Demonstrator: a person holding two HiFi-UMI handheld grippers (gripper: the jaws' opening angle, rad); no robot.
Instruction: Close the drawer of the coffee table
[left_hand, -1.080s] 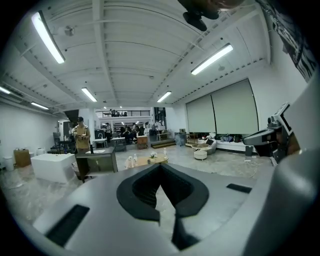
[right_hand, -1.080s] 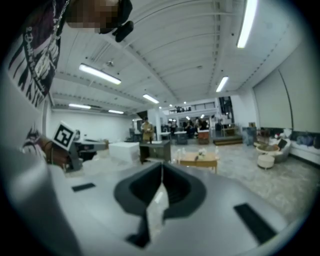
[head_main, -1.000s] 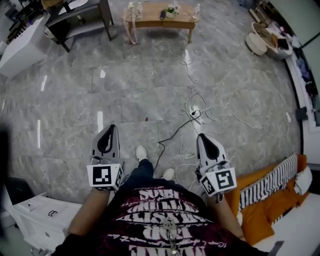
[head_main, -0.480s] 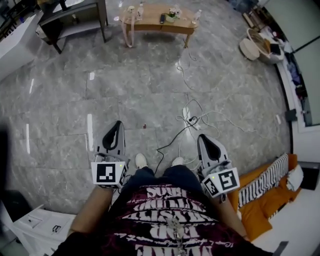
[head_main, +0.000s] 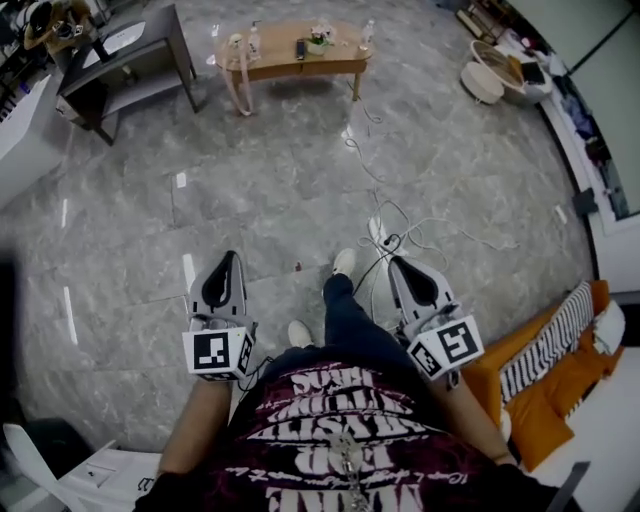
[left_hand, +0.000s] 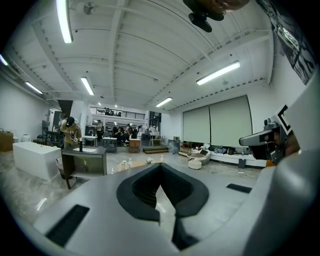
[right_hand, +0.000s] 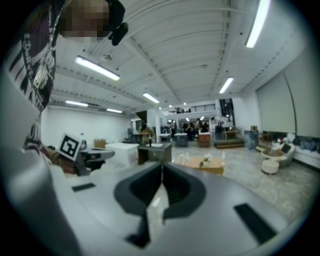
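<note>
A wide marble floor (head_main: 280, 190) separates us from the coffee table (head_main: 290, 65), far ahead; its drawer is too small to see. The left gripper (head_main: 230, 257) and right gripper (head_main: 393, 263) are pressed together and empty, held level for the approach, we think.

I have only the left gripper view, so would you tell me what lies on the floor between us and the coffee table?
Observer: White cables sprawl over the floor on the right side of the path to the coffee table.
Operator: Thank you. Is the right gripper holding anything?
Observer: No, the right gripper is shut with nothing between its jaws.
Operator: And what is beside us on the right?
Observer: Orange cushions with a striped cloth draped over them.
</note>
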